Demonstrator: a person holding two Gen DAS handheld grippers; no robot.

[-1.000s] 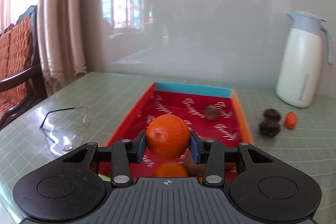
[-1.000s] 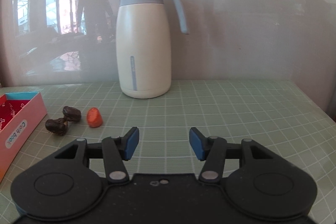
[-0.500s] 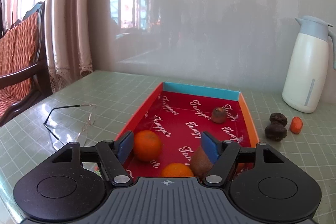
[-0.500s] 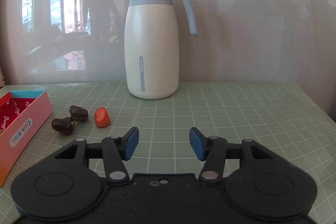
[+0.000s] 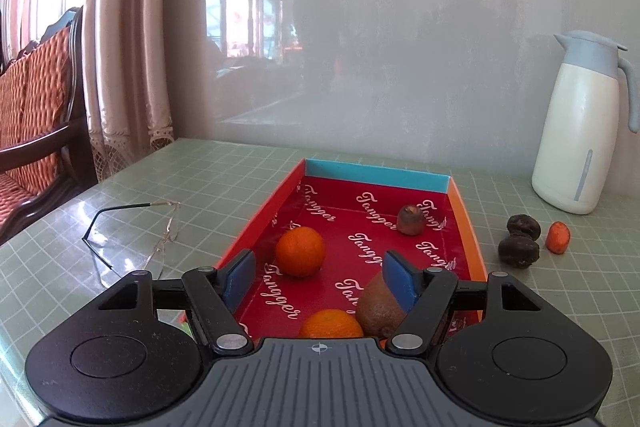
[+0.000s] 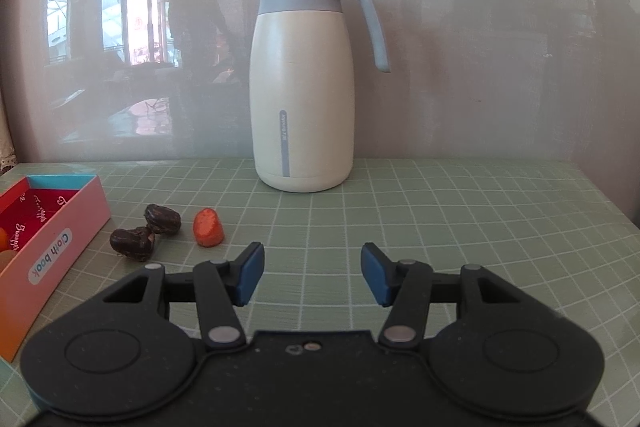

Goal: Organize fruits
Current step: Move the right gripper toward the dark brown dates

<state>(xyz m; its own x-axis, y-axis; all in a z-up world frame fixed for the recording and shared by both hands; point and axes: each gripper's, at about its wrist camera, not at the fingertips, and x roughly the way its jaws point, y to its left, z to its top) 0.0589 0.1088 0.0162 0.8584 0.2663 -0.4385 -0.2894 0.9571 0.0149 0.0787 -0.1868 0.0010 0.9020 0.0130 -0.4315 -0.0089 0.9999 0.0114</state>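
Loose fruit lies left-forward of the empty right gripper (image 6: 312, 273)

Both grippers gape empty, the left gripper (image 5: 319, 277) above the red cardboard tray (image 5: 464, 211). Beyond the right one, beside that tray, sit two dark wrinkled fruits (image 6: 133, 238), then a small orange-red fruit (image 6: 208, 227); the right hand is nearer.

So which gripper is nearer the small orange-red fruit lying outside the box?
Right. The right gripper hangs open just behind the orange-red fruit, slightly to its right; the left gripper sits open over the red box.

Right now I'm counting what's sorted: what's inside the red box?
Inside the red box: two oranges, a brown fruit and a small dark one. The left gripper covers its near end.
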